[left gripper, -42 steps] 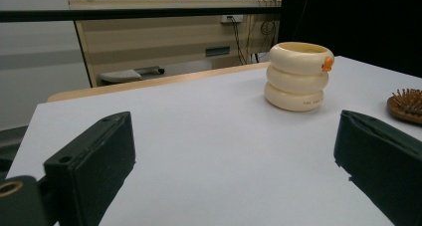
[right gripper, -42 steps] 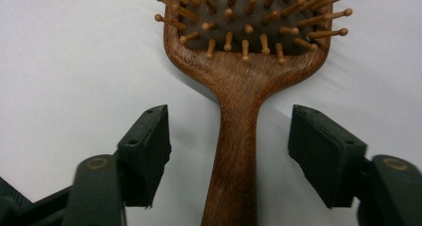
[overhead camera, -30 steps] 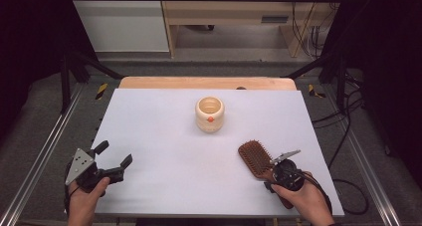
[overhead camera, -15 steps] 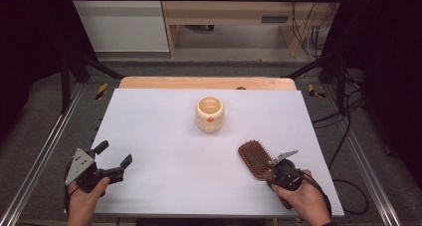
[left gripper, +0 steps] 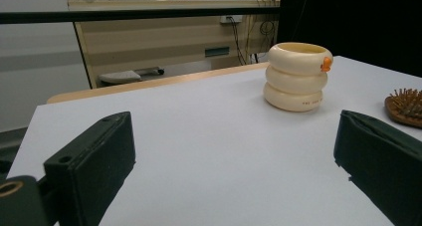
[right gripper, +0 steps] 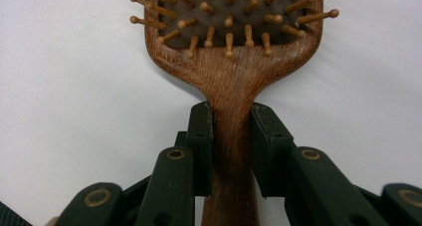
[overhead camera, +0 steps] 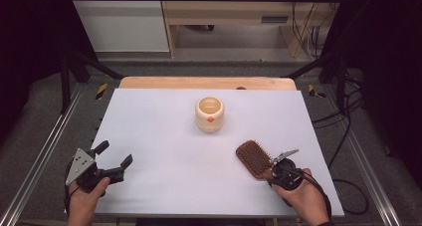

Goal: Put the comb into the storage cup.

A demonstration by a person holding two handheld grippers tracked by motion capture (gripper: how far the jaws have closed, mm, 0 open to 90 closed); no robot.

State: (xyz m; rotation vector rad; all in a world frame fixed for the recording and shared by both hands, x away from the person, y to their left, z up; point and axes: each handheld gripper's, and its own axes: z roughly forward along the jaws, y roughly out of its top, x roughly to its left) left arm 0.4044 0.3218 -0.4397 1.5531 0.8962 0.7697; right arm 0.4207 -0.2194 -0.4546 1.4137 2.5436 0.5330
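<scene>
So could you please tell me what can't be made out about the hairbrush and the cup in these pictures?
- Hairbrush: in the right gripper view the top edge cuts off its head, and the right gripper, jaws just closed on the handle, covers the handle's end.
- Cup: small print near its base in the left gripper view, too small to read.
- Cup's inside: the rim hides the bottom in the high view.

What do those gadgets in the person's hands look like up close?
Both are black. The left gripper carries a grey three-cornered plate and has thick block-shaped pads. The right gripper has jointed black links with brass-coloured rivets. A dark band circles the right wrist.
</scene>
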